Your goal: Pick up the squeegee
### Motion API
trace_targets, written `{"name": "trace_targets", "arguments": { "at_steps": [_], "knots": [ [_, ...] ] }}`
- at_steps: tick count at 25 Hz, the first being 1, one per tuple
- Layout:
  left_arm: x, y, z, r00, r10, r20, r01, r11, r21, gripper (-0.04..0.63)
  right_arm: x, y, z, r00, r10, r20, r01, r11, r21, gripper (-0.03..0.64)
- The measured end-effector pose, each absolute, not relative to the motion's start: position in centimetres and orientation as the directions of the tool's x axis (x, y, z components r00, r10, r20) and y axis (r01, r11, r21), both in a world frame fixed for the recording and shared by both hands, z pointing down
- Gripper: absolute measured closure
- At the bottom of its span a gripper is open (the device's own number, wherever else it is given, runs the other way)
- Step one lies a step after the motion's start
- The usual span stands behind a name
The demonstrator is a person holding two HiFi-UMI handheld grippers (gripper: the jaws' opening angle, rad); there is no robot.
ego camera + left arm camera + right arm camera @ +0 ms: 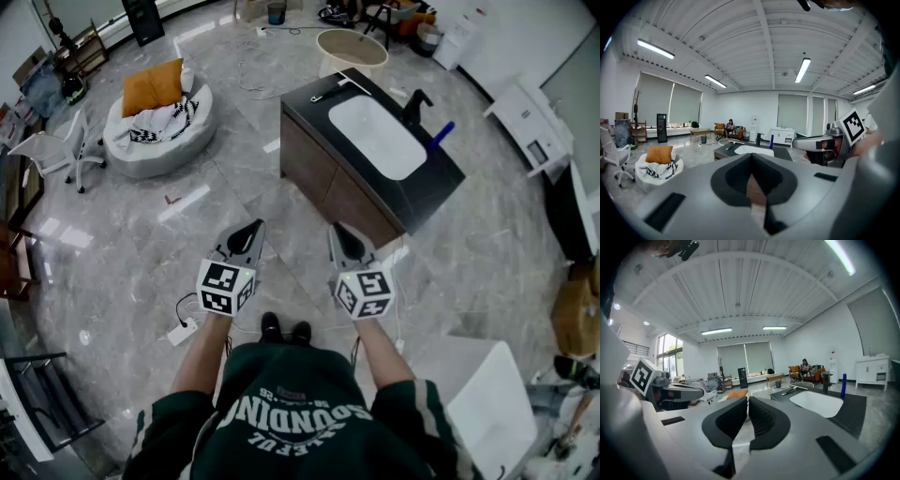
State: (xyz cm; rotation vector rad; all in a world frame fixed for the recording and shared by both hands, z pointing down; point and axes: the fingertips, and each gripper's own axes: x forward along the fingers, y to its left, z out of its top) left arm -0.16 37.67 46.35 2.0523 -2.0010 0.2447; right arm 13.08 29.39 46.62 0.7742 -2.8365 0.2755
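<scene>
- Squeegee (330, 90) lies on the far left corner of the desk (441, 176), seemingly lengthwise along its far edge.
- I judge the right hand-held gripper (339, 230) nearer, almost in line; both are well short.
- Left hand-held gripper (253, 228) has its jaws together, the right nearly so; both are empty.

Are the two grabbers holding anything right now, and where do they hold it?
Nothing. The left gripper and right gripper are both shut and empty; the squeegee lies on the sink counter.
</scene>
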Motion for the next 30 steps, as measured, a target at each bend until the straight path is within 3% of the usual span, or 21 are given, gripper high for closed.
{"name": "trace_targets", "arguments": {
  "at_steps": [30],
  "knots": [
    [-3.7, 34.7, 48.5, 0.171, -0.939, 0.298, -0.985, -0.151, 0.087, 0.594, 10.3, 27.7, 48.8, -0.765, -0.596, 0.246, -0.632, 0.768, -0.104, 0.615]
  ]
}}
